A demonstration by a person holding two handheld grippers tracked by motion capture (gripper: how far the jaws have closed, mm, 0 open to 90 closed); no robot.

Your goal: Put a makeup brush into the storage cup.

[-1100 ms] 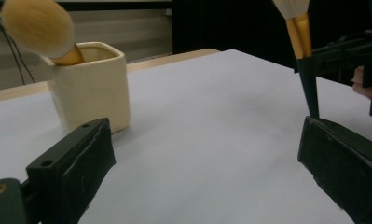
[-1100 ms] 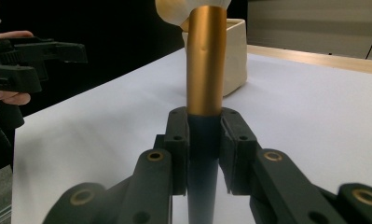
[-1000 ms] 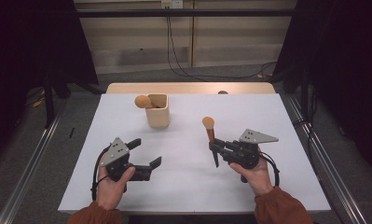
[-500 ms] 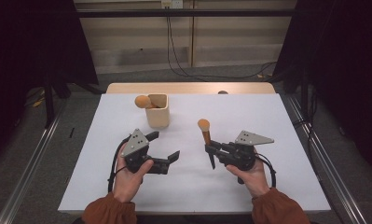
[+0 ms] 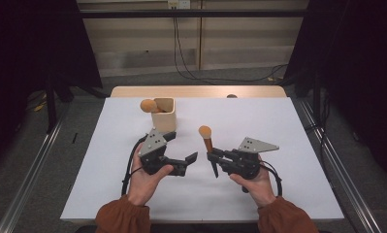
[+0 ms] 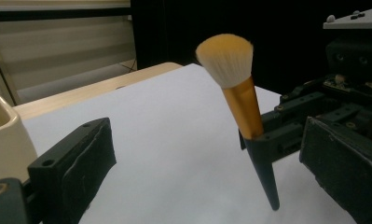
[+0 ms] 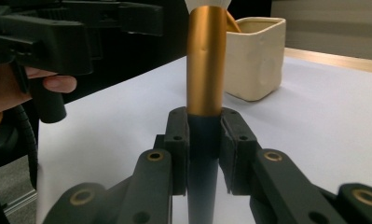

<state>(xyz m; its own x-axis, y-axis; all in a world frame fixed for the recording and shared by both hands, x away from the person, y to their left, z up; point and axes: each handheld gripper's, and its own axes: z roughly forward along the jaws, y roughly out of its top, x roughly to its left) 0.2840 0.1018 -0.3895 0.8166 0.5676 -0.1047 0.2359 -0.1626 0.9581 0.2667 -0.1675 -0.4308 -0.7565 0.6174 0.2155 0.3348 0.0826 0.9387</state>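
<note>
From the high view I have the right hand-held gripper [image 5: 214, 158] near the middle of the tabletop [image 5: 298, 141], a little toward the near edge, its jaws clamped together on the dark handle of a makeup brush [image 5: 208, 143]. The brush stands close to upright, tilted slightly, orange-tipped bristles on top and the pointed dark end hanging below the jaws. I cannot tell whether that point touches the white surface. In the right gripper view the brush [image 7: 206, 70] runs straight up the centre, gold ferrule just above the two pads, which press on the handle from either side. The left hand-held gripper [image 5: 190, 160] sits just beside it on the left, jaws apart and aimed at the brush, not touching it. In the left gripper view the brush [image 6: 239, 112] stands between my two spread jaws, closer to the right one, with the other gripper [image 6: 286, 135] gripping it low on the handle behind. The person's left hand [image 5: 145, 177] and right hand [image 5: 251, 182] wrap the gripper bodies, rust-coloured sleeves coming in from the near edge. Toward the far-left part of the tabletop stands a cream square cup [image 5: 163, 115], well apart from both grippers, with a second brush [image 5: 148, 105] leaning out of it over its left rim. The cup [image 7: 254, 56] shows behind the held brush in the right gripper view.
</note>
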